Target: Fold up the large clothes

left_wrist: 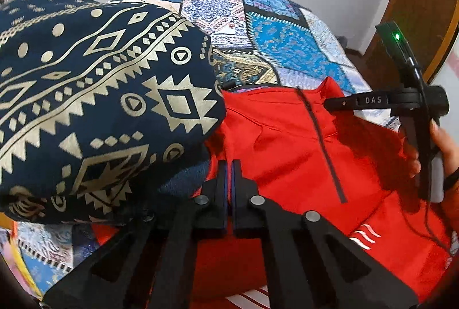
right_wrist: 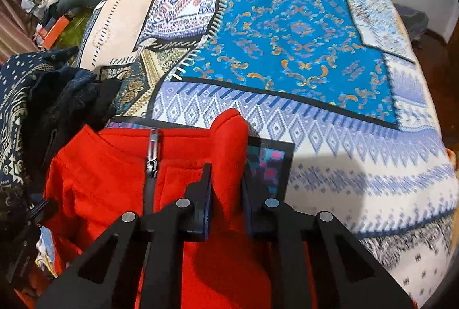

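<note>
A red zip-neck top lies flat on the patchwork bedspread, with its collar toward the far side. In the left wrist view my left gripper has its jaws pressed together on the top's left shoulder, right beside a navy cloth, and a thin pinch of red fabric seems caught between them. In the right wrist view my right gripper is shut on the upright right side of the red collar, next to the zip. The right gripper and the hand holding it also show in the left wrist view.
A navy cloth with a gold pattern is heaped at the left and overlaps the top's edge. Dark clothes lie behind it. Boxes and clutter sit beyond the bed at far left, and a wooden door stands at right.
</note>
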### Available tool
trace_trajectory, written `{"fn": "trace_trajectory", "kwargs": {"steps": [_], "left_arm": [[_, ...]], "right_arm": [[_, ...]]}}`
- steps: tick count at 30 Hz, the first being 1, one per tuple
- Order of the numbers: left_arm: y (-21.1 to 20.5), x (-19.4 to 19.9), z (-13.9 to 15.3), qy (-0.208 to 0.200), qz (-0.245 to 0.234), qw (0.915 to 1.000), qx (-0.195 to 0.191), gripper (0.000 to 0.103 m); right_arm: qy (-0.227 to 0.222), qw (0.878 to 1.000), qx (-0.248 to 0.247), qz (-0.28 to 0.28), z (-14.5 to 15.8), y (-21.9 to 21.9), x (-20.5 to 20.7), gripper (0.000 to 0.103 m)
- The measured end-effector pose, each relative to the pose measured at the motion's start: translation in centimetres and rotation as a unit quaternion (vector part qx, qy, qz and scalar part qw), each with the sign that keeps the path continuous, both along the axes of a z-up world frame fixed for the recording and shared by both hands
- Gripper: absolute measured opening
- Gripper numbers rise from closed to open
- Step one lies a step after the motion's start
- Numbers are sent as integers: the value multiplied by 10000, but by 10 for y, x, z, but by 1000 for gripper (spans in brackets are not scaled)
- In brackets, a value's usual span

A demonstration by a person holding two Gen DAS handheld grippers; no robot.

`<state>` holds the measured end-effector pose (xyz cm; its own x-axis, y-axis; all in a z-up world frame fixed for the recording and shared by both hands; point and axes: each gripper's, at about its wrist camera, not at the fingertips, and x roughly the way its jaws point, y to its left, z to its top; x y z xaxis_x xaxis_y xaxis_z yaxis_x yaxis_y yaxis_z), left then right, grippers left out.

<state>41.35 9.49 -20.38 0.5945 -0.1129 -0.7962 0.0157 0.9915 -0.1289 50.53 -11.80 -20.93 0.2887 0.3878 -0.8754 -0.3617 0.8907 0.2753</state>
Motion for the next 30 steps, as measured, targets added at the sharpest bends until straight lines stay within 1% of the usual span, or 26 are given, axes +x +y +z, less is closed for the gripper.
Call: {"fn": "trace_trajectory", "kwargs": {"steps": [1, 3, 5, 9, 12, 14, 16, 18, 21, 25, 28, 30], "left_arm": [[0, -1, 3, -3, -30, 10000, -66, 0], [-2, -8, 13, -47, -131, 9996, -261, 0], [-5, -17, 26, -119, -207, 9991, -349, 0], [-7, -41, 48, -267, -231, 9985, -420, 0], [-4, -66, 62, -399, -176, 9980, -463, 0], [-2, -85, 67, -439, -156, 9977, -487, 0], [-1, -101, 70, -455, -187, 9974, -517, 0], [-1, -117, 69, -455, -228, 9975, -498, 0], [0, -139, 61, -356, -277, 9975, -548, 0], [2, -168, 41, -104, -317, 9979, -559, 0], [0, -186, 23, 113, -322, 9985, -423, 0], [-2, -198, 12, 252, -312, 9986, -332, 0]], "right_arm": [[-168, 9999, -32, 20, 10, -2, -9, 15], [-351, 9994, 62, 46, 28, -6, -22, 14], [-456, 9986, 242, 63, 47, -13, -36, 14], [-880, 9951, 410, 188, 90, -23, -79, 14], [-1149, 9918, 498, 255, 111, -31, -119, 14], [-1260, 9901, 577, 233, 117, -38, -143, 14], [-1333, 9888, 635, 190, 118, -46, -168, 14], [-1346, 9884, 675, 193, 115, -52, -182, 14], [-1317, 9890, 645, 198, 106, -61, -212, 14], [-1207, 9911, 496, 247, 89, -66, -244, 14], [-1035, 9935, 367, 289, 73, -69, -264, 14], [-1001, 9942, 234, 309, 64, -69, -275, 14]]}}
